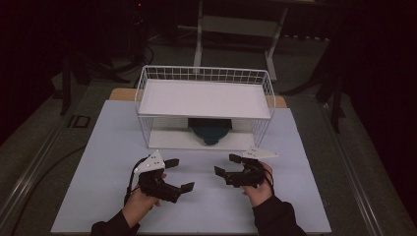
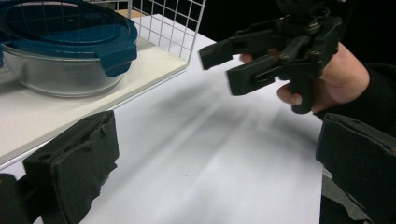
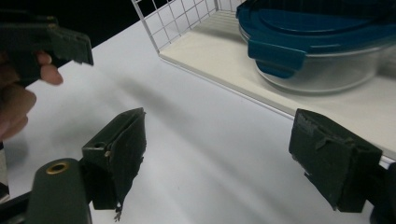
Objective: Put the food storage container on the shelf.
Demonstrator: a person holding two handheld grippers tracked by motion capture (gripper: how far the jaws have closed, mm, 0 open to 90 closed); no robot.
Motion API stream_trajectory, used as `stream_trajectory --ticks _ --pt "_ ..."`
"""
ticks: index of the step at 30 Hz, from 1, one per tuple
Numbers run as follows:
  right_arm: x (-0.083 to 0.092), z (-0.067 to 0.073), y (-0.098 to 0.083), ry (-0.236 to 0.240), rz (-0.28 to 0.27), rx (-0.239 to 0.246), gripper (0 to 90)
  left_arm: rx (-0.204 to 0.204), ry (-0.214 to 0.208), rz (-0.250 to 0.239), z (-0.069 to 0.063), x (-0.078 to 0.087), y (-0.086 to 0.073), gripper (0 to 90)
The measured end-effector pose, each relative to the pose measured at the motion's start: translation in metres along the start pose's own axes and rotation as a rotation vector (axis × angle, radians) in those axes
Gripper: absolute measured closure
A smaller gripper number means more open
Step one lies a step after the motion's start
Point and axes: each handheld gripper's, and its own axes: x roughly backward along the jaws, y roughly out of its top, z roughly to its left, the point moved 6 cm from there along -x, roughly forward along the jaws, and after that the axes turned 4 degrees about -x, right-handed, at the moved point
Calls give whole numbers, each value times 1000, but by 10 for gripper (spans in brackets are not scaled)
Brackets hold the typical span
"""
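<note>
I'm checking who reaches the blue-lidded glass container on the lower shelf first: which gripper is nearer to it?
Right, though only slightly. The right gripper sits just in front and right of the container; the left gripper is further back to its left. Both are open and apart from it.

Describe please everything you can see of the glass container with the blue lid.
The glass container is a round, clear bowl, seemingly glass, closed with a dark blue lid that looks like plastic; its clip tabs are folded down over the rim. It stands upright on the white lower shelf of the wire rack, under the upper shelf. Nothing seems to be inside it, though the view is partial. Both grippers are apart from it.
</note>
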Motion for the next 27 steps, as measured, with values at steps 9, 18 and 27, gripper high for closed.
stream_trajectory --ticks 9,18,27 --pt "26 -7 -18 -42 -16 13 191 -3 3 15 2 3 -7 0" --pt "40 -13 -35 -56 0 8 189 -19 -7 34 -2 1 -14 0" --pt "53 -19 -40 -83 -21 27 189 -22 -24 38 -6 -2 -16 0"
